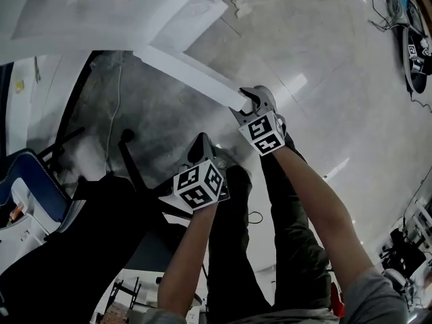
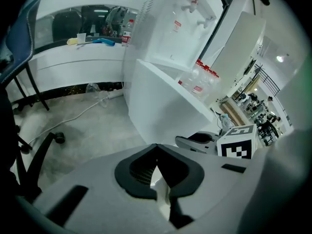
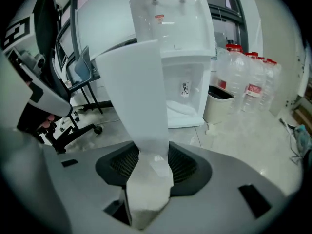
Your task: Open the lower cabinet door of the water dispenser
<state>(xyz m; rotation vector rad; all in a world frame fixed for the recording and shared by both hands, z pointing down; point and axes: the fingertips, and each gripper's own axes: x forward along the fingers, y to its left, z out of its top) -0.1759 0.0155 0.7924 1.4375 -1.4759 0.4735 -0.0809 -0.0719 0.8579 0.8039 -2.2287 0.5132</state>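
Cabinet door [image 3: 139, 96] is clamped at its free edge between the jaws of the right gripper [image 3: 148, 160]. The left gripper [image 2: 157, 174] hangs just beside it, jaws together on nothing. Below lies a glossy pale floor [image 1: 304, 52], and clear water bottles [image 3: 251, 89] stand near the water dispenser [image 3: 180, 57]. The door stands swung out from the dispenser's base, long axis upright, free edge toward the person. It is a flat, smooth white panel.

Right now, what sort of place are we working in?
Probably an office or lab corner: a white water dispenser with spare water bottles beside it, a wheeled office chair, and a long white counter.
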